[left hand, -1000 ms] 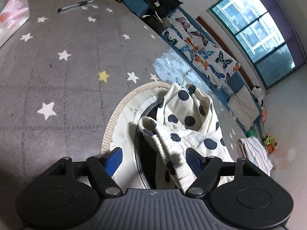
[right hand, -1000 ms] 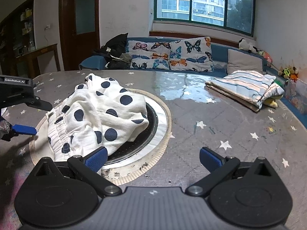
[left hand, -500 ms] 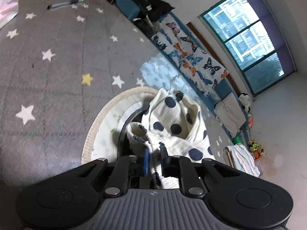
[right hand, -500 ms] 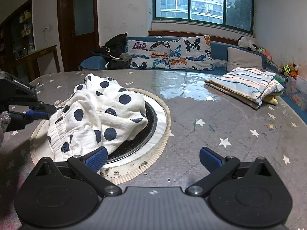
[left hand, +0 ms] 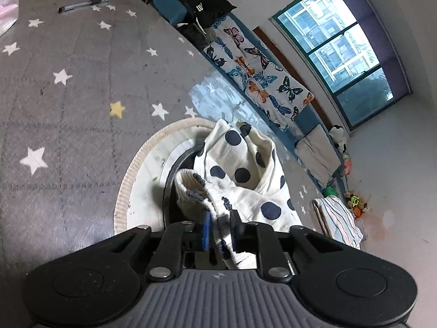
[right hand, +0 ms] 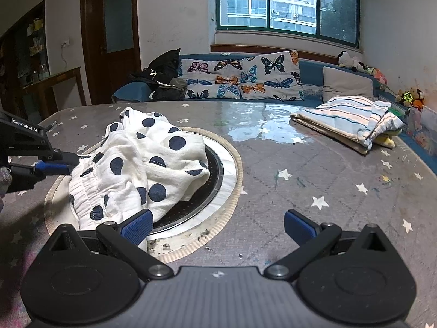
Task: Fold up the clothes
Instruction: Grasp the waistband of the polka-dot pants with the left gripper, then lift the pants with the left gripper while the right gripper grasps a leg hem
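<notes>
A white garment with dark blue dots [left hand: 245,169] lies crumpled over the round black insert [right hand: 218,164] in the middle of the grey starred table [right hand: 300,186]. My left gripper [left hand: 220,216] holds the garment's gathered waistband between its pads; the jaws are opening slightly, with the cloth still pinched. From the right wrist view the left gripper [right hand: 70,164] bites the garment [right hand: 142,158] at its left edge. My right gripper [right hand: 215,222] stands open low over the table. Its left pad [right hand: 136,225] sits beside the garment's near hem, and nothing is between the fingers.
A folded striped cloth [right hand: 347,120] lies at the table's far right. A pen [left hand: 84,4] and a pink bag [left hand: 6,13] lie on the far side, seen from the left wrist. Behind the table stands a blue sofa with butterfly cushions [right hand: 240,79].
My left gripper went from wide open to closed on the waistband, then eased a little. The waistband edge has lifted slightly. The right gripper has not moved.
</notes>
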`<state>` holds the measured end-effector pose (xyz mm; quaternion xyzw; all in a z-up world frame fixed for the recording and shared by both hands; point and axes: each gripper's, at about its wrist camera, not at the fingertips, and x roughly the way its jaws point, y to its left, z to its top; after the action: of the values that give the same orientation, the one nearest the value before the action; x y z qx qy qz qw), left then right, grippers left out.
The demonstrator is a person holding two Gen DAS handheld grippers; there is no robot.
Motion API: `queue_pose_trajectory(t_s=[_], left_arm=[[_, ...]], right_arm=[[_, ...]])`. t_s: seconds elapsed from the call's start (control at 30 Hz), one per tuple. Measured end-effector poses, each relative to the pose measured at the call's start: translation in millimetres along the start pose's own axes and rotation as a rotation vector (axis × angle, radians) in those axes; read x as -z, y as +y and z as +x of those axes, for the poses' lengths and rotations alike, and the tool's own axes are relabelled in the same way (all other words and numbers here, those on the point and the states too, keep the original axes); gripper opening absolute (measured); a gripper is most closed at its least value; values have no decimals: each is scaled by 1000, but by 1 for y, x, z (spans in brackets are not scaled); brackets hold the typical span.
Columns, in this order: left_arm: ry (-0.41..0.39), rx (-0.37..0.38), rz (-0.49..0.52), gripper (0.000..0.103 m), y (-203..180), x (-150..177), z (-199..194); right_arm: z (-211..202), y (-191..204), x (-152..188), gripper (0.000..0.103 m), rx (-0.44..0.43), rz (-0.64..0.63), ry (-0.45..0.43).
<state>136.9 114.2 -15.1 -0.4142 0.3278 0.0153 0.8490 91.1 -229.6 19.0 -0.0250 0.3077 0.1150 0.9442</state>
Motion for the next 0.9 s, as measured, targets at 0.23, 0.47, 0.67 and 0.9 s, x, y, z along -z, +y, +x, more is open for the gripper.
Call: queue_pose_trajectory(t_s=[0.23, 0.47, 0.67, 0.9], left_arm=[[10, 2, -24, 42, 3, 4, 6], [-36, 75, 8, 8, -5, -3, -4], [-63, 195, 119, 7, -28, -3, -31], [-36, 343, 325, 7, -56, 22, -60]], right_arm=[[2, -2, 2, 103, -1, 7, 6], [-1, -10, 4, 103, 16, 22, 6], [-10, -21, 0, 103, 32, 41, -23], [-18, -34, -7, 103, 59, 67, -58]])
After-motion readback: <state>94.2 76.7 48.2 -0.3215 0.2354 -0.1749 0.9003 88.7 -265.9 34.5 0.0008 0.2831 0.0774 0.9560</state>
